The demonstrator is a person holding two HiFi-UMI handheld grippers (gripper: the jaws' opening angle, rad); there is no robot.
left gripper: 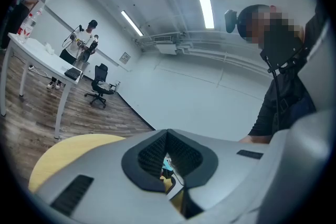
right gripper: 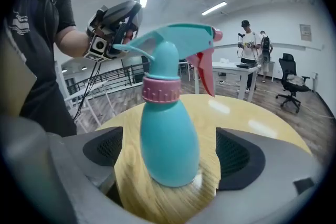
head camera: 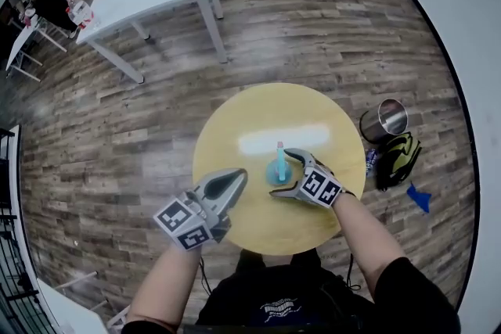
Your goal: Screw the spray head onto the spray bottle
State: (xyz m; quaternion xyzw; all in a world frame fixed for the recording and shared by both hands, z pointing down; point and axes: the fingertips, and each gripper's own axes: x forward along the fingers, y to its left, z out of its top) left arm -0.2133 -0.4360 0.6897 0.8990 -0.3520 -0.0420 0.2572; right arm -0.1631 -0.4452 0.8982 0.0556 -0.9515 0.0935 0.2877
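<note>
The right gripper point(right gripper: 169, 157) holds its jaws wide around the upright spray bottle point(right gripper: 168, 113), untouching; left gripper point(left gripper: 167, 136) closed, empty.

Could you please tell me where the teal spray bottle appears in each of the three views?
Head view: the spray bottle stands near the middle of the round yellow table.
Left gripper view: only a tiny teal sliver shows low at centre, through a gap at the jaws; it is probably the bottle.
Right gripper view: it is large at centre, upright between the open jaws.
Shared landmark: the round yellow table.
</note>
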